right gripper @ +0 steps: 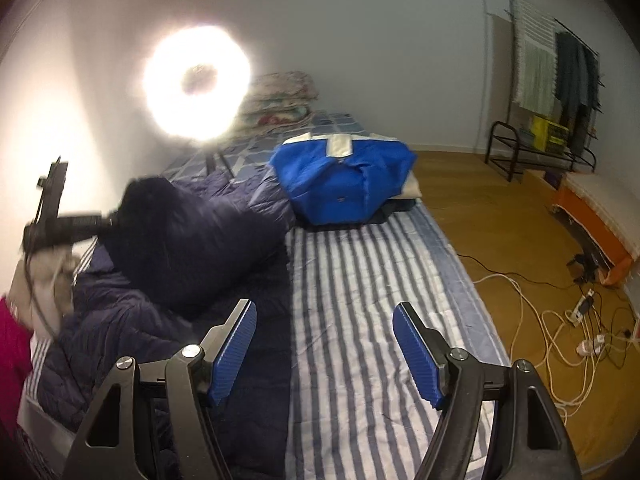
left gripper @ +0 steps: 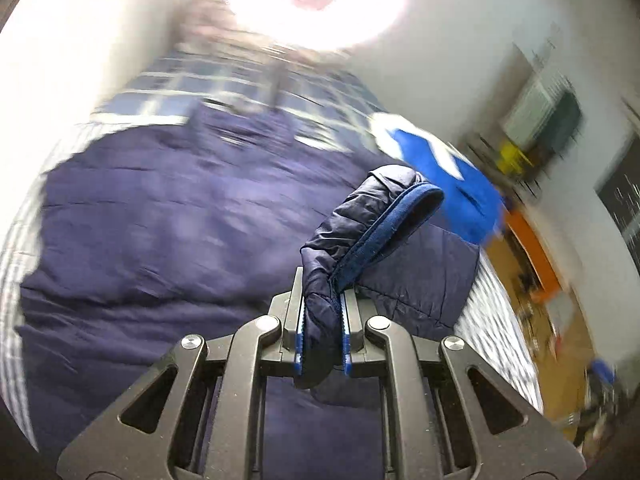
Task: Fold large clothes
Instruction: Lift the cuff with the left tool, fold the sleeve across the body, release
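Left wrist view, left gripper (left gripper: 322, 320) pinching navy jacket (left gripper: 160, 220) (cuff)

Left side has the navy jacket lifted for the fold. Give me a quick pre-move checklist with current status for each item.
1. Left gripper clamped on the jacket cuff: ok.
2. Right gripper empty, fingers apart: ok.
3. Striped sheet ahead of right gripper free of clutter: ok.
4. Navy jacket lying flat: not ok, bunched and partly lifted.
5. Folded blue garment apart from the jacket: cannot tell, edges look close.
6. Left view sharp enough to judge placement: not ok, background blurred.
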### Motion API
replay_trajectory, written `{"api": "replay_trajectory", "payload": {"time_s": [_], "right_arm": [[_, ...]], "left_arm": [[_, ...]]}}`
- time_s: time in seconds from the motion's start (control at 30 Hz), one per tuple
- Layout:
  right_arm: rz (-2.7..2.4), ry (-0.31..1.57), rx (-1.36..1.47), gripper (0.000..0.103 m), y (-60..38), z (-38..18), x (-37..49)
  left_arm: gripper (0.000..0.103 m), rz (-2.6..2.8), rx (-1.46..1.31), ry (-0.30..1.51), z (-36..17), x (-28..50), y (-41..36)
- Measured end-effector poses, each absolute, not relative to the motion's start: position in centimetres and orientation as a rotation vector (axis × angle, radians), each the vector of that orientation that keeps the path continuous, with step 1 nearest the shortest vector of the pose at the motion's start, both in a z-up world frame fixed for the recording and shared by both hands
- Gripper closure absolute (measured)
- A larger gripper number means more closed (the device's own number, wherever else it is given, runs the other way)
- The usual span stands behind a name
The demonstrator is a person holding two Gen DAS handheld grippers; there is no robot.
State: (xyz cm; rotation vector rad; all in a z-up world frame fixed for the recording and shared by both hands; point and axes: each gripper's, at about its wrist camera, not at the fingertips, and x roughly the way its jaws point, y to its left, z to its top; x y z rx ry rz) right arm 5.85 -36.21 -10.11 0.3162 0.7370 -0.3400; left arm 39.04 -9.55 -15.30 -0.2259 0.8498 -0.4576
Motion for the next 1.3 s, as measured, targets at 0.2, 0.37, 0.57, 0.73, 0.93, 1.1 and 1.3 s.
{"api": "replay_trajectory", "payload": {"time_s": [0.2, 0.37, 0.57, 0.73, 0.93, 1.1, 1.3], "right_arm": [[-0.262, 0.779, 0.271, 0.03, -33.5, -10.8, 7.7], [-0.225, 0.823, 0.2, 0.03, -31.1, -11.8, 9.6], [-0.197, 0.856, 0.164, 0.03, -29.8, -12.6, 10.6], [-0.181, 0.865, 0.144, 0.03, -29.1, -12.8, 10.9], [-0.169, 0.877, 0.152, 0.03, -28.9, -13.0, 11.3], [-0.167, 0.887, 0.144, 0.03, -28.3, -13.1, 11.3], [-0.192, 0.917, 0.141, 0.03, -28.4, -13.7, 11.4]], "left_arm": [[0.091, -0.215, -0.349, 0.863, -19.6, 45.9, -0.8], [0.091, -0.178, -0.329, 0.887, -23.2, 48.2, 1.2], [0.049, -0.16, -0.324, 0.963, -25.7, 48.8, 2.2], [0.045, -0.107, -0.308, 0.953, -26.3, 49.3, 3.7], [0.097, -0.086, -0.202, 0.948, -26.9, 50.5, 3.6], [0.098, -0.038, -0.18, 0.913, -25.9, 53.0, 3.3], [0.098, -0.003, -0.167, 0.916, -26.6, 55.5, 2.4]]}}
